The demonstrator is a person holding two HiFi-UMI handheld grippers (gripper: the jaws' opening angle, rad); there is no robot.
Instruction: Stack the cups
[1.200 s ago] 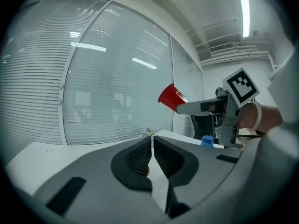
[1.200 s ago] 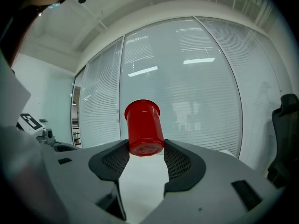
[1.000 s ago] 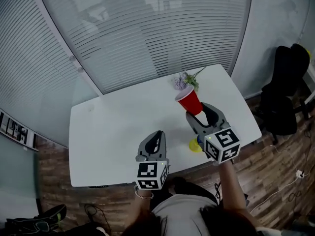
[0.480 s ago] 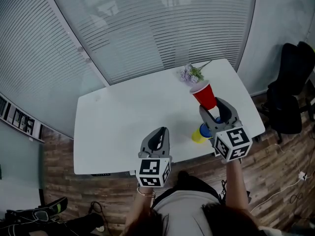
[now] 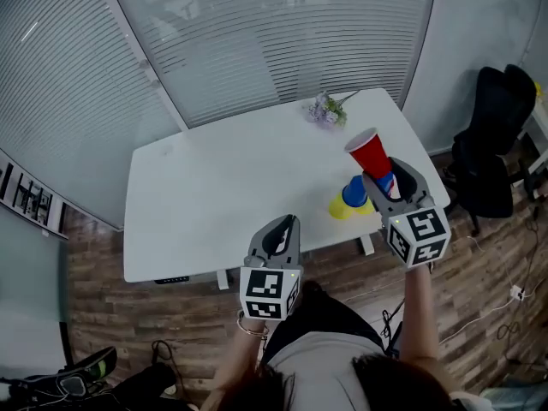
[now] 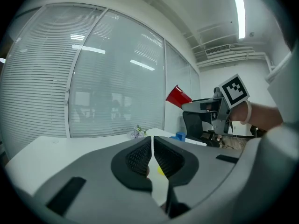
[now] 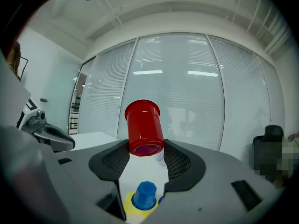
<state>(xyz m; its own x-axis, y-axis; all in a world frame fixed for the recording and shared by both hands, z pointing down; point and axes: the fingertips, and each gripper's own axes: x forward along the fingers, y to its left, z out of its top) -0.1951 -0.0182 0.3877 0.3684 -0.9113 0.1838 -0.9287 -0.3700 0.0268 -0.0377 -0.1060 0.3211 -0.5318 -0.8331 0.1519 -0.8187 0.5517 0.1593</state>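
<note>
1. Step in hand: carry. The right claw (image 5: 383,181) is clamped on the red cup (image 5: 370,152), which is up in the air over the right end of the table (image 5: 205,187). Not yet placed.
2. Grip: the pads sit on the cup's narrow base end. The wide mouth points away from the person and is tilted upward. In the right gripper view the cup fills the gap between the jaws, with both pads pressed on it.
3. Target: the blue cup (image 5: 354,191) looks to sit bottom-up on the yellow cup (image 5: 339,208), close to the table's near right edge. In the right gripper view the pair shows low between the jaws, under the red one.
4. The left claw (image 5: 285,223) has its jaws together with nothing between them. It hangs over the table's near edge, well apart from the cups. Looks idle.
5. Progress, my read: two of three are stacked and red is the last.
6. Next move, if the stack really is bottom-up:
   - Roll the wrist until the red mouth faces down.
   - Centre it over the blue base.
   - Lower until it seats, then let go.
7. Risk: the stack is near the edge, so an off-centre touch could push it off.
8. The flowers (image 5: 325,110) at the far edge are out of the way.
</note>
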